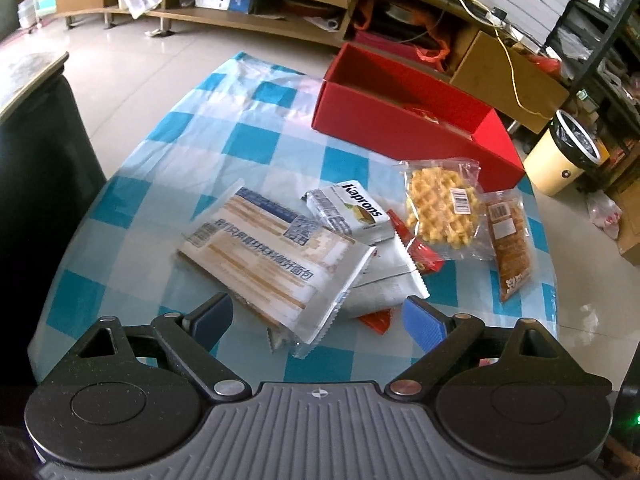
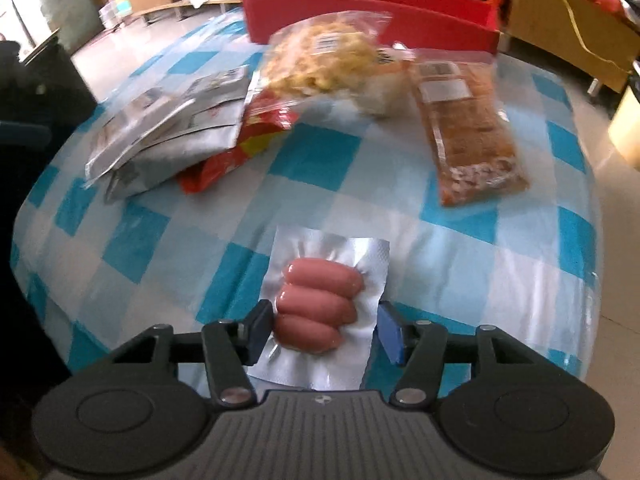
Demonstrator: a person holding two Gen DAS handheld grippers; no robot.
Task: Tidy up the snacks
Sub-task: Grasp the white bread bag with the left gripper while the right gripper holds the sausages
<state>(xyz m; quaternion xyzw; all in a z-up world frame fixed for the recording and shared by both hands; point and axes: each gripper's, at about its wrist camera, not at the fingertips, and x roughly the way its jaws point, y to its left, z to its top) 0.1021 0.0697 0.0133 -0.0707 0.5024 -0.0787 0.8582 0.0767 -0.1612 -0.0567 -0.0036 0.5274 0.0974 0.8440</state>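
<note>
Only the right wrist view shows the sausage pack (image 2: 324,312).

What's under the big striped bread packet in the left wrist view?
The striped bread packet lies on a silver packet, which overlaps a red wrapper poking out at two spots. Its near end rests on the checked tablecloth. Anything else beneath is covered.
</note>
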